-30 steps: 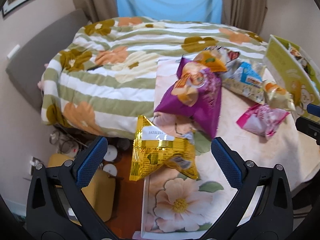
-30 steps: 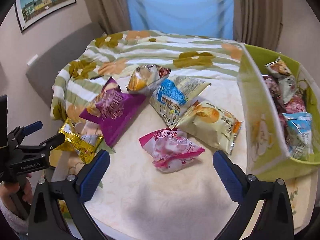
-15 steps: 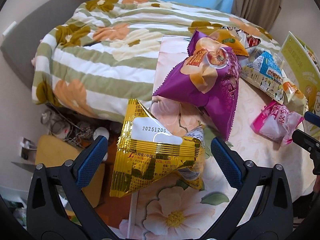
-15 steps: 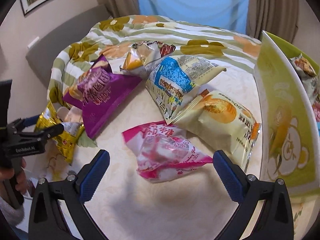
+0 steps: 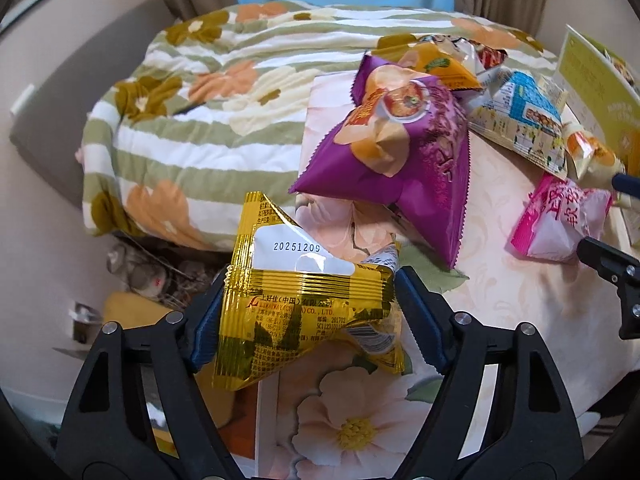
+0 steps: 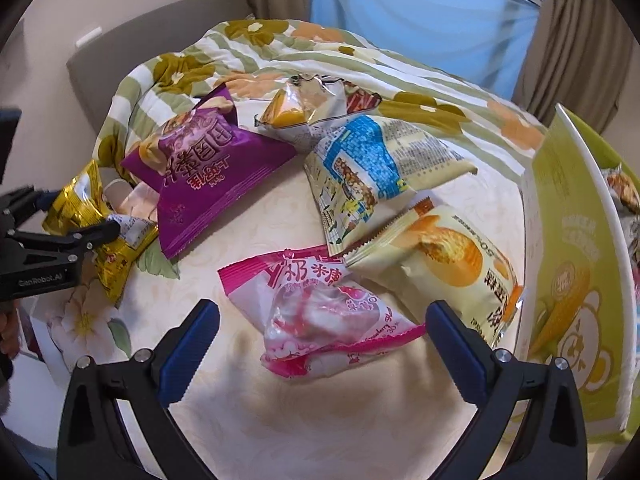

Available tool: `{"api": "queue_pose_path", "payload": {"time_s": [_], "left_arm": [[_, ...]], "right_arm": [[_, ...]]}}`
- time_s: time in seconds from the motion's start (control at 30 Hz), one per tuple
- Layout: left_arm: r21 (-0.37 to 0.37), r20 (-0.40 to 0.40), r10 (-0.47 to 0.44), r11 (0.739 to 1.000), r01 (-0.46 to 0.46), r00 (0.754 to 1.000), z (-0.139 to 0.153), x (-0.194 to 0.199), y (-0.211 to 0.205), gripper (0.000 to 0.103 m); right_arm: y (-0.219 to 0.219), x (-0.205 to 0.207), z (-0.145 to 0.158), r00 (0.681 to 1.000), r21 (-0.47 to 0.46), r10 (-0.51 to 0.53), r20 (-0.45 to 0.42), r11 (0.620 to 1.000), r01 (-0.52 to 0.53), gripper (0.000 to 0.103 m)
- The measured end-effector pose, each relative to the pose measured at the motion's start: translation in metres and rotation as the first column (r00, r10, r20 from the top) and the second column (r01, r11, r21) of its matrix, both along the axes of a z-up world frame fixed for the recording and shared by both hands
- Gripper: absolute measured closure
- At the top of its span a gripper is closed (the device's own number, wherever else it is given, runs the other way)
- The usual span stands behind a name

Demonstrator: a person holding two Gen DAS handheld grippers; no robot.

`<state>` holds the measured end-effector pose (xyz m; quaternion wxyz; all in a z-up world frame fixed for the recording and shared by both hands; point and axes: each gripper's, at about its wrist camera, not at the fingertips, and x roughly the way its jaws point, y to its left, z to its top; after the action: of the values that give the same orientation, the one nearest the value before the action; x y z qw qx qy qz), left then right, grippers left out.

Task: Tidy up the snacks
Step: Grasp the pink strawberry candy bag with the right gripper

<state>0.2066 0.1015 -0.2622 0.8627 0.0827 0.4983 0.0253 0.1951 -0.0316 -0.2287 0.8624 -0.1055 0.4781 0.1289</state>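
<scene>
A gold snack packet (image 5: pixel 304 308) lies at the left edge of the floral table (image 6: pixel 280 420). My left gripper (image 5: pixel 310 280) is closing around it, and both blue pads touch its crumpled sides. The right wrist view shows the same packet (image 6: pixel 80 196) in that gripper (image 6: pixel 80 236). My right gripper (image 6: pixel 322 308) stands open low over a pink packet (image 6: pixel 320 320), which lies between its fingers untouched. A green box (image 6: pixel 568 240) with a bear print stands at the right and holds several packets.
On the table lie a purple bag (image 6: pixel 208 172), a blue-and-white bag (image 6: pixel 372 168), a pale yellow bag (image 6: pixel 448 256) and an orange-and-silver bag (image 6: pixel 304 108). A flowered quilt (image 5: pixel 192 120) covers the bed behind. Clutter sits on the floor left of the table.
Both grippers came down closer to the table. The left jaws narrowed from wide open until they meet the gold packet. The right gripper rolled and now straddles the pink packet.
</scene>
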Motion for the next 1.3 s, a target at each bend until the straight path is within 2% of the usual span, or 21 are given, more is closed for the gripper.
{"api": "queue_pose_path", "payload": {"time_s": [0.13, 0.27, 0.53, 0.57, 0.63, 0.67, 0.9, 1.3], "left_arm": [[0.039, 0.015, -0.032, 0.999, 0.031, 0.999, 0.003, -0.003, -0.010, 0.029], [0.032, 0.019, -0.038, 0.999, 0.037, 0.999, 0.006, -0.003, -0.012, 0.031], [-0.011, 0.012, -0.022, 1.000, 0.023, 1.000, 0.006, -0.002, -0.005, 0.032], [-0.019, 0.010, -0.019, 1.000, 0.019, 1.000, 0.006, -0.002, -0.003, 0.032], [-0.031, 0.007, -0.012, 0.999, 0.012, 1.000, 0.006, -0.001, -0.001, 0.033], [-0.039, 0.005, -0.009, 0.999, 0.009, 1.000, 0.006, -0.002, 0.000, 0.033], [-0.071, 0.001, -0.009, 0.997, 0.009, 1.000, 0.009, -0.004, 0.005, 0.037], [-0.185, -0.001, -0.002, 0.983, 0.001, 1.000, 0.019, -0.016, 0.022, 0.054]], "right_arm": [[0.007, 0.003, -0.005, 0.999, -0.047, 0.043, 0.012, 0.998, -0.042, 0.000], [0.010, 0.005, -0.009, 0.997, -0.080, 0.076, 0.011, 0.994, -0.075, 0.000], [0.008, 0.019, -0.032, 0.992, -0.029, 0.119, -0.052, 0.992, -0.120, 0.000], [0.008, 0.021, -0.033, 0.990, -0.009, 0.125, -0.062, 0.992, -0.126, 0.001], [0.009, 0.022, -0.035, 0.988, 0.008, 0.134, -0.071, 0.991, -0.134, 0.012], [0.011, 0.022, -0.036, 0.986, 0.011, 0.149, -0.081, 0.989, -0.148, 0.029], [0.019, 0.014, -0.034, 0.985, 0.022, 0.152, -0.086, 0.988, -0.151, 0.040], [0.035, -0.004, -0.023, 0.984, 0.054, 0.153, -0.091, 0.988, -0.148, 0.041]]}}
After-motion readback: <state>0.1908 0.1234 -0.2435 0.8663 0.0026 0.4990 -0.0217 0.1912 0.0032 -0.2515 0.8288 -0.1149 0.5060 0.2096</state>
